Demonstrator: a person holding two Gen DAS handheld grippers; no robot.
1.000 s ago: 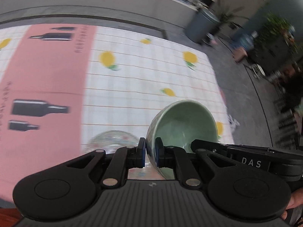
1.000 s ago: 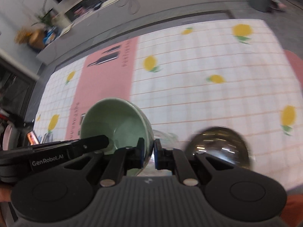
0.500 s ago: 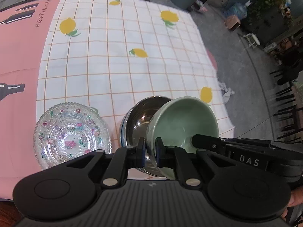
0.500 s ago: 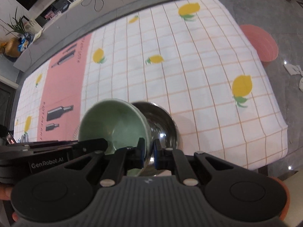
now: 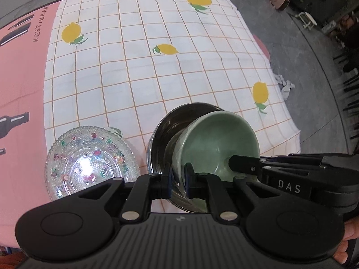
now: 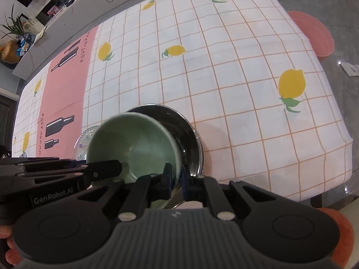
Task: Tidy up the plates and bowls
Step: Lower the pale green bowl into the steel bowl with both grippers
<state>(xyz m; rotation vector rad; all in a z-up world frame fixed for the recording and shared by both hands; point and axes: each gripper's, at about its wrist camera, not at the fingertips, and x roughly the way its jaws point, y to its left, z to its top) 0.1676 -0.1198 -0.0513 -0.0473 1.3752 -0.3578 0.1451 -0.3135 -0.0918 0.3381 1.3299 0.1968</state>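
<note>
Both grippers grip one green ceramic bowl (image 5: 215, 143) by its rim. The left gripper (image 5: 178, 180) has its jaws nearly closed on the rim's left side; the right gripper (image 6: 176, 178) is pinched on the opposite side. The bowl is tilted and sits partly inside a stainless steel bowl (image 5: 166, 132) standing near the worktop's near edge, toward its right corner. Just beside the steel bowl, on its left, lies a patterned glass plate (image 5: 89, 161) on the lemon-print tablecloth (image 5: 157, 71).
</note>
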